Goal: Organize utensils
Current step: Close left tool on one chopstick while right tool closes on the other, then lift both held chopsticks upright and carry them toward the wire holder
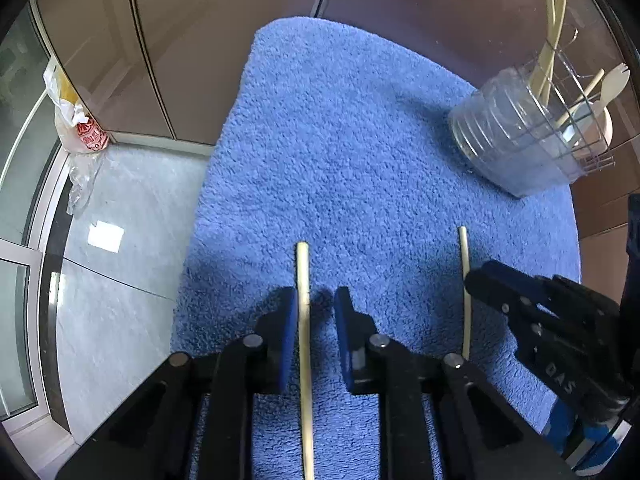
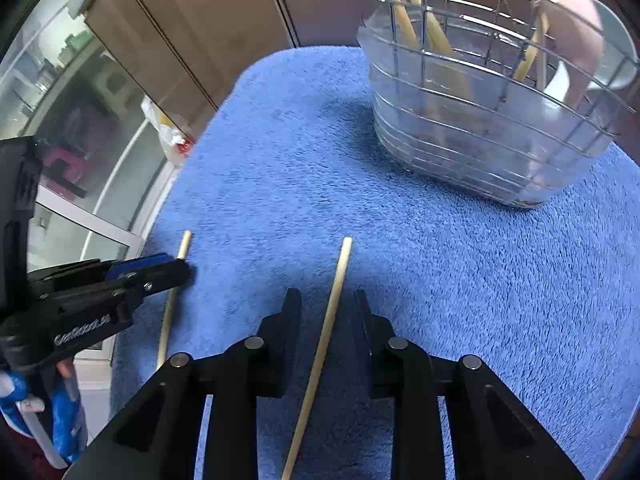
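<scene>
In the left wrist view, the left gripper (image 1: 316, 312) fills the bottom centre of the frame, its blue-padded fingers (image 1: 289, 320) parted narrowly around a wooden chopstick (image 1: 304, 320) that lies lengthwise on the blue towel (image 1: 340, 140). The chopstick rests against the inner face of the left finger, with a gap to the right finger, so it is straddled rather than clamped. At lower right, the right gripper (image 1: 474, 280) comes in from the side, and a second chopstick (image 1: 465, 292) passes by its tip; from here I cannot tell how its fingers stand.

The right wrist view settles that: the right gripper (image 2: 328, 312) sits at bottom centre with its fingers (image 2: 294, 312) moderately apart, the second chopstick (image 2: 328, 320) running diagonally up between them and touching neither. At the left edge of this frame the left gripper (image 2: 176, 270) reaches across the first chopstick (image 2: 170, 312).

A wire utensil basket (image 2: 480, 120) with a clear plastic liner stands on the towel at upper right in both views, well apart from the two loose chopsticks. It holds upright chopsticks (image 1: 552, 40) and a pale wooden spork (image 1: 612, 80). At far left in the left wrist view, a crumpled plastic bag (image 1: 76, 120) lies by the wall, and a white paper scrap (image 1: 106, 236) sits on the grey floor (image 1: 120, 300).
</scene>
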Demonstrator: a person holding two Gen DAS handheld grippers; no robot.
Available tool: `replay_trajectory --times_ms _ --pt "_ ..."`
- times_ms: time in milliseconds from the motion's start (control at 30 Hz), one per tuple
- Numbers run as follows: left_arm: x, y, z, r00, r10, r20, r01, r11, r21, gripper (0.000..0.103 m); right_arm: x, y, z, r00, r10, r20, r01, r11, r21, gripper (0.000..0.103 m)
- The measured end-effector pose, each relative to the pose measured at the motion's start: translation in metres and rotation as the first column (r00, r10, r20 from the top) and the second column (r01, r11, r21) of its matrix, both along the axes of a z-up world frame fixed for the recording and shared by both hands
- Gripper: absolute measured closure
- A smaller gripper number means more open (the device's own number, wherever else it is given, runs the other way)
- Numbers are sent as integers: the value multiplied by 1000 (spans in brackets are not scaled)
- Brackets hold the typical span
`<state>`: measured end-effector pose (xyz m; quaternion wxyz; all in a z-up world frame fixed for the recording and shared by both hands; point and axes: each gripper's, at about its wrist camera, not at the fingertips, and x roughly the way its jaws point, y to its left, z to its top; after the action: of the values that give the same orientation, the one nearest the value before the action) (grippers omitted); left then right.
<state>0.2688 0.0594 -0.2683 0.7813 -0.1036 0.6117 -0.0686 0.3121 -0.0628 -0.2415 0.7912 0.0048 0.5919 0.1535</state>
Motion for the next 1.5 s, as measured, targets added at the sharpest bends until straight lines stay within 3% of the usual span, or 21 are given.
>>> replay_trajectory --times_ms 267,667,833,1267,1500 --pt "3 -3 -5 1000 -10 -21 10 1000 19 90 12 16 -12 1000 7 -29 -8 999 -43 87" --pt "4 -4 -6 999 -25 -26 26 999 32 93 16 32 -19 1000 15 -16 -17 992 -123 88" --pt "1 -7 -4 999 -31 -12 32 998 56 96 16 36 -21 1000 7 -2 -7 989 -149 95" --pt "-7 -4 4 1000 3 -1 -3 999 48 98 6 13 -9 1000 -3 6 4 994 -105 98" --pt "-22 -2 31 995 17 101 -20 999 30 98 -16 -9 19 996 13 93 -11 1000 -21 98"
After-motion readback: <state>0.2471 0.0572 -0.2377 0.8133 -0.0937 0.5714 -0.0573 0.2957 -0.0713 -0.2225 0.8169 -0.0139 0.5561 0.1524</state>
